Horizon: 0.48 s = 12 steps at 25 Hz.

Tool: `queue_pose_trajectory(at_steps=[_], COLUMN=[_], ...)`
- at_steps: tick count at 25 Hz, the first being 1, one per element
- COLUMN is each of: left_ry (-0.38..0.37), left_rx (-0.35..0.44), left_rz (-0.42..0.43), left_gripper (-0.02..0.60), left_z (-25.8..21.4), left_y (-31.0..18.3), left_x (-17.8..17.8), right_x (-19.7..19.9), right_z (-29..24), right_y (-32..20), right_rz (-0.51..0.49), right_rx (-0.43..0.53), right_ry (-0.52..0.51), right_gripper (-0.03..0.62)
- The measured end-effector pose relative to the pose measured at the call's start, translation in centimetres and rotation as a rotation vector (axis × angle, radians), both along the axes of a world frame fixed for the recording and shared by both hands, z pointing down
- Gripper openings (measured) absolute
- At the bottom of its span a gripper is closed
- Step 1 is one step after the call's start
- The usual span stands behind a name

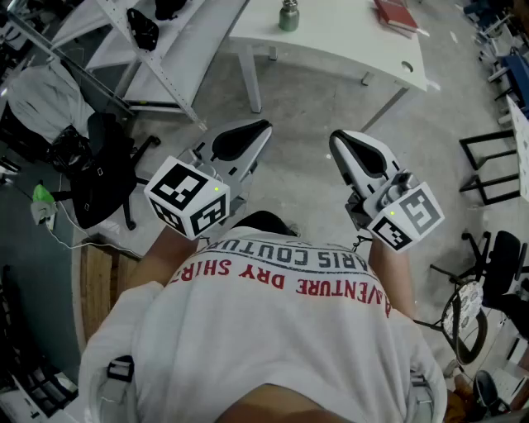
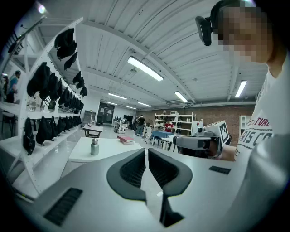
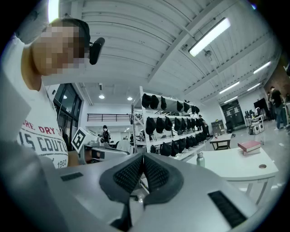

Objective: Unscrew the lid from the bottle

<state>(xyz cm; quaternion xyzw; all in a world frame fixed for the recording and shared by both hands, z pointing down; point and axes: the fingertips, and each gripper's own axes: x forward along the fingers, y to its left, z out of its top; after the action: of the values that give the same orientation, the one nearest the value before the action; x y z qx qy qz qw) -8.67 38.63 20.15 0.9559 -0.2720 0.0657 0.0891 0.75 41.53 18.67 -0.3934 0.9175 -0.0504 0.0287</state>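
Observation:
A small green metal bottle (image 1: 288,16) with a silver lid stands upright on the white table (image 1: 347,37) at the top of the head view. It also shows far off as the bottle (image 2: 94,147) in the left gripper view and the bottle (image 3: 200,159) in the right gripper view. My left gripper (image 1: 263,128) is held in front of the person's chest, shut and empty, well short of the table. My right gripper (image 1: 335,139) sits beside it, also shut with nothing between its jaws. Both point toward the table.
A red book (image 1: 395,14) lies on the table's right part. A white rack (image 1: 165,58) with black bags stands to the left, with a black chair (image 1: 103,169) below it. Black frames and a chair (image 1: 496,264) stand at the right. Grey floor lies between me and the table.

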Motion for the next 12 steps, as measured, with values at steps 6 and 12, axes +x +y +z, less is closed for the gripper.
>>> queue_pose_trajectory(at_steps=[6,12], left_ry=[0.002,0.007], left_rx=[0.006,0.010], left_rz=[0.008,0.019], left_gripper=[0.043,0.043], left_z=[-0.6,-0.5], left_y=[1.1,0.6], left_x=[-0.3,-0.5], right_x=[0.2,1.3], right_z=[-0.7,-0.2], right_y=[0.8,0.0], right_rz=[0.031,0.107], right_rx=[-0.011,-0.037], right_ry=[-0.001,-0.012], right_gripper=[0.025,0.031])
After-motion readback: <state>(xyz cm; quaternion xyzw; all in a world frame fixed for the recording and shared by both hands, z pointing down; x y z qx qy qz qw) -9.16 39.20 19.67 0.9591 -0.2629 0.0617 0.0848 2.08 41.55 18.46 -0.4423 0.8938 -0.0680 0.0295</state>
